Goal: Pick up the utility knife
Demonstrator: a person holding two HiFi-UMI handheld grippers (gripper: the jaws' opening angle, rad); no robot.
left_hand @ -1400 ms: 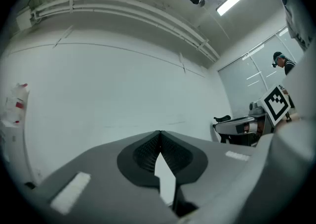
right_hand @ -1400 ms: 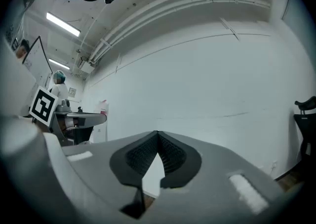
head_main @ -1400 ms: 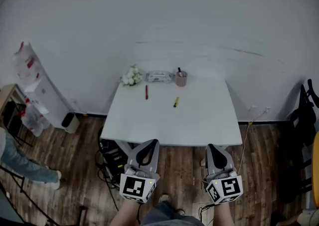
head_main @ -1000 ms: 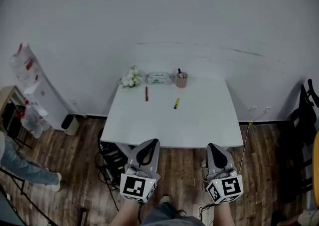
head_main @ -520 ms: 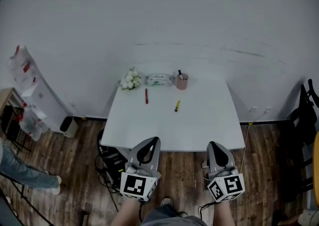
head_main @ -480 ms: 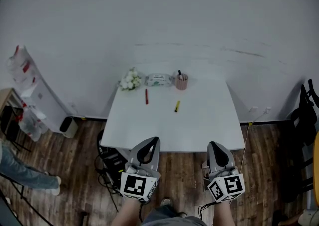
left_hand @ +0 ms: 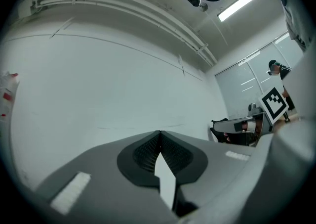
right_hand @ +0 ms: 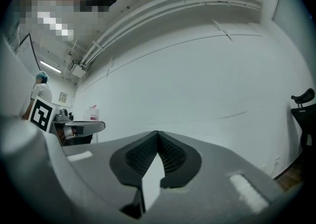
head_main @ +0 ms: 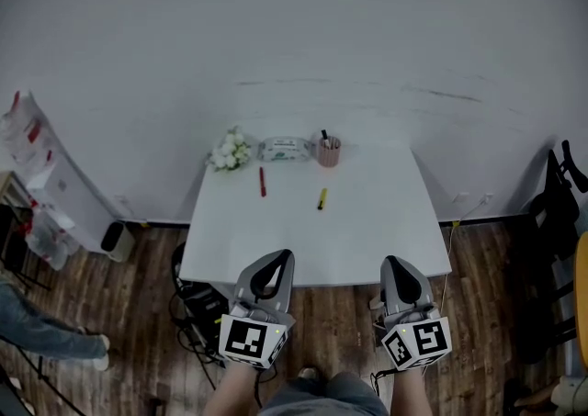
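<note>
A small yellow utility knife (head_main: 322,198) lies on the white table (head_main: 367,240), a little beyond its middle. Both grippers hang at the table's near edge, well short of the knife. My left gripper (head_main: 281,256) is shut and empty, its jaws meeting at the tip (left_hand: 159,133). The right gripper (head_main: 393,261) is also shut with nothing in it (right_hand: 157,132). Both gripper views look at the bare white wall; neither shows the knife.
A red pen (head_main: 262,181) lies left of the knife. Along the table's far edge stand white flowers (head_main: 229,150), a wipes pack (head_main: 283,149) and a pink pen cup (head_main: 328,151). Cables (head_main: 197,304) hang under the table; a dark chair (head_main: 556,212) stands right, a person's leg (head_main: 46,336) left.
The table has come nearer in the head view, and both gripper tips now overlap its front edge. The person at the left has slid toward the picture's edge.
</note>
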